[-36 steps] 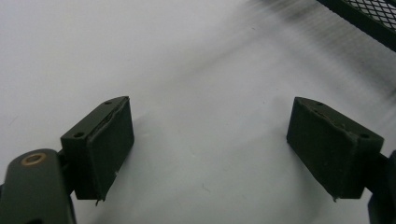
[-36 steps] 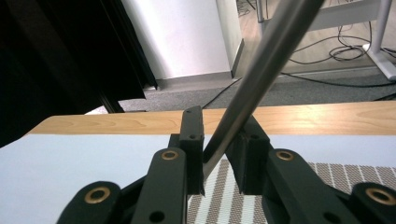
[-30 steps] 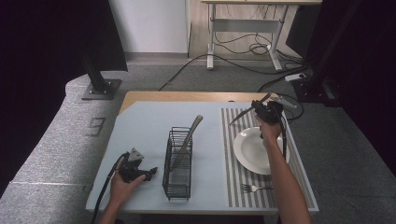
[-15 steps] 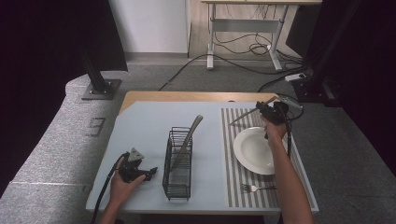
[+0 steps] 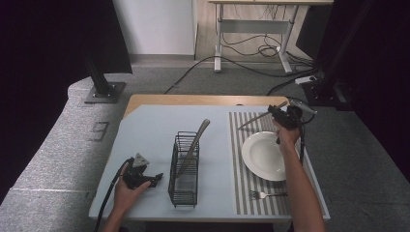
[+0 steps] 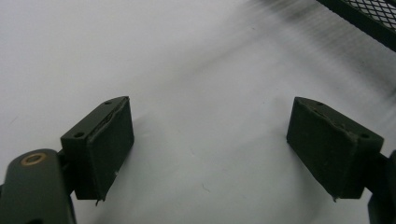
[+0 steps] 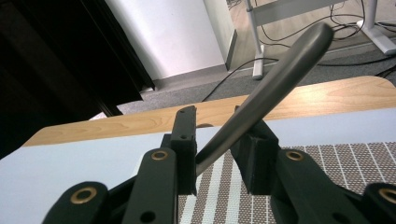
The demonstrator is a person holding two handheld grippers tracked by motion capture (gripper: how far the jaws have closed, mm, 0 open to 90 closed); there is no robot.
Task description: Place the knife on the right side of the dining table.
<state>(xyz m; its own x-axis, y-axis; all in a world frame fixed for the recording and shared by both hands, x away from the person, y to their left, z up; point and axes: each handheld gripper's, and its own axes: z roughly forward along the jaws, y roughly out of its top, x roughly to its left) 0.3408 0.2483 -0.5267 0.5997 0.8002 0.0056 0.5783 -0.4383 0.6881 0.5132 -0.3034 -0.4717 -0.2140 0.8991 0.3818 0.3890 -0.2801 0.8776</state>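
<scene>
A metal table knife [image 5: 251,122] hangs tilted over the far end of the striped placemat [image 5: 240,164], blade pointing left and down. My right gripper [image 5: 275,113] is shut on its handle [image 7: 280,74], which crosses slantwise between the pads and rises to the upper right. The jaws have just been opening slightly, with the handle still between them. Beside the placemat's near half my left gripper [image 5: 157,178] rests on the pale blue table [image 5: 145,130], left of the wire rack [image 5: 184,191]. It stands open [image 6: 210,140] with nothing between its pads [image 6: 114,140].
A white plate [image 5: 265,155] lies on the placemat just near of the right hand, and a fork [image 5: 263,195] lies at the mat's near edge. A long metal utensil [image 5: 197,140] leans out of the rack. Cables and a desk frame sit on the floor beyond the table.
My right hand has carried the knife a little to the right, toward the placemat's far right corner. The left hand and its gripper have stayed put.
</scene>
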